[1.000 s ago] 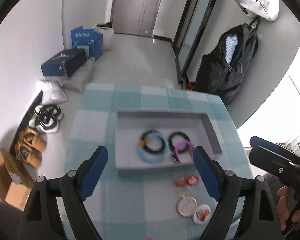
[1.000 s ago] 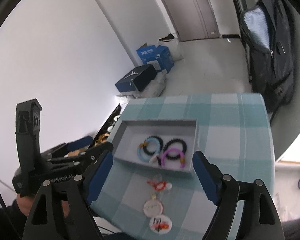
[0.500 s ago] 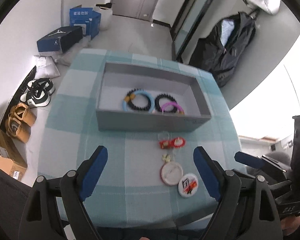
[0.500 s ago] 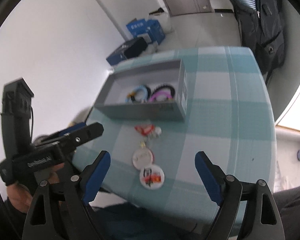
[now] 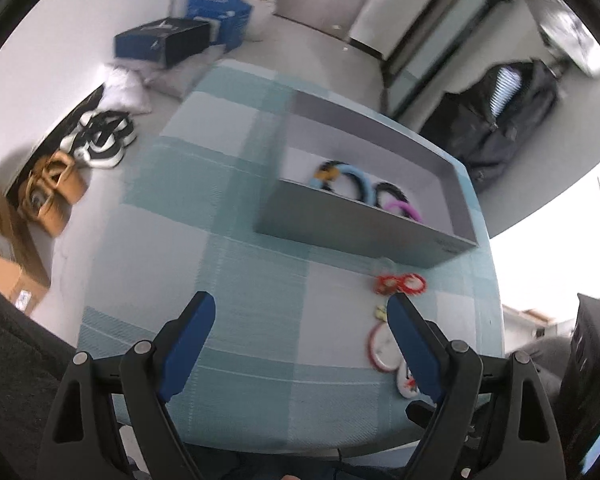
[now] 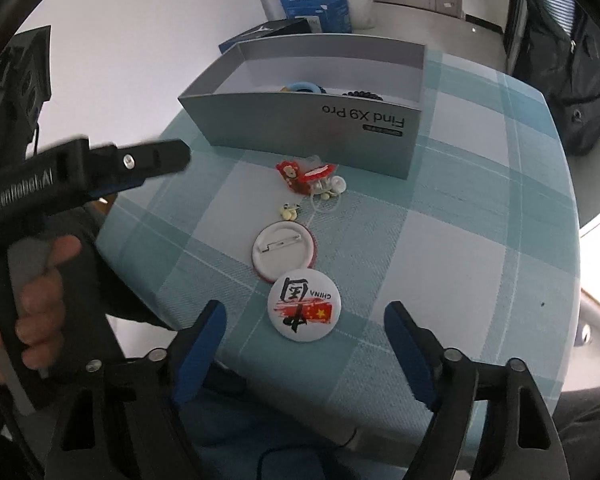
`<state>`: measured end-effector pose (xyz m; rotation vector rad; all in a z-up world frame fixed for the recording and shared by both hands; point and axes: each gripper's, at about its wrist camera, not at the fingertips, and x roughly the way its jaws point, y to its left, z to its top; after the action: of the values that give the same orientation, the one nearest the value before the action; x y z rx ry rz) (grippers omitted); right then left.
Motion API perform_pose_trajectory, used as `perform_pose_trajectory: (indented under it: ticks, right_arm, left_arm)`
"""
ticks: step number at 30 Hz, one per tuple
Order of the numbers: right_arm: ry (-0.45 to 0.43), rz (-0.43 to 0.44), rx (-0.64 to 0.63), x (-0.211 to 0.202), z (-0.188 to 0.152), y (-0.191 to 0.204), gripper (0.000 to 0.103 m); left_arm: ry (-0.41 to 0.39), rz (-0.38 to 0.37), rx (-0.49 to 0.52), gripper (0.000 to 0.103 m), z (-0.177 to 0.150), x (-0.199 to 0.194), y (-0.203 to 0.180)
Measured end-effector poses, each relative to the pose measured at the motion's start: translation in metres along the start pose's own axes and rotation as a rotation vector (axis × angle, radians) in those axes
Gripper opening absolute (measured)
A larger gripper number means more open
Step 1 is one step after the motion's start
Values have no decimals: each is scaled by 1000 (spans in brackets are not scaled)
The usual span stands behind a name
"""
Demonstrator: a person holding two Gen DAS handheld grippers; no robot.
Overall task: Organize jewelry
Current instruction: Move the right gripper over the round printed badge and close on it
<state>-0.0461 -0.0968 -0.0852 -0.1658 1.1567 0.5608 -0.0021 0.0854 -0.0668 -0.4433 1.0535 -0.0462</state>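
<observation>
So the room's floor has shoes (image 5: 100, 140) and blue boxes (image 5: 216, 8) at left; the checkered tablecloth (image 5: 220, 208) carries a grey box (image 6: 312, 120) of bracelets (image 5: 348, 184), pin badges (image 6: 304, 306) in front. Left gripper (image 5: 300, 344) and right gripper (image 6: 304, 344) both gape wide, empty. Backpack (image 5: 496, 116) sits right.

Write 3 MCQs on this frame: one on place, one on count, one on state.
1. Where does the China badge lie?
A. in the grey box
B. on the checked cloth, nearest the right gripper
C. on the floor

2. How many round badges lie on the cloth?
A. one
B. two
C. four

3. How does the right gripper stand?
A. open, holding nothing
B. shut on a bracelet
C. shut on a badge

Key: 1 B, the badge sits on the checked cloth just ahead of the fingers, outside the grey box; 2 B, it and the pin-back badge beside it; 3 A, its blue fingers are spread wide with nothing between.
</observation>
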Motion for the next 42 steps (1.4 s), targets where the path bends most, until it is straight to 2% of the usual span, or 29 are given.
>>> perform_pose_trajectory:
  ticks: [2,5,6,13,16,18,28,34,38,42]
  right_arm:
    - [6,-8,-7,4,1,2,76]
    - [19,-20,-36,11,-1,8,66]
    - [23,-35,-59,14,-1,12,67]
    - [20,-145,-162,21,-7,31,62]
    - [12,-139,-143,18,-8,26,54]
    - [6,-128,-114,16,-7,20,42]
    - [-5,-102,-73,11,3,21,42]
    - [-80,-39,46,-16,12,-9,42]
    - [-144,16,109,-37,17,-29,42]
    - [-209,30,120,-58,24,-38,42]
  left_arm:
    - [13,-4,-45,85,0,2,9]
    - [29,-2,-89,85,0,6,16]
    - [32,1,-93,85,1,7,15]
    - [6,20,-36,85,0,3,5]
    - [18,19,-32,85,-1,6,6]
    - [24,17,-36,85,0,7,8]
    - [29,32,-14,85,-2,8,5]
    - [79,27,15,85,-6,14,-1]
    - [89,107,98,85,-14,19,-15]
    - [114,89,166,85,-23,24,-32]
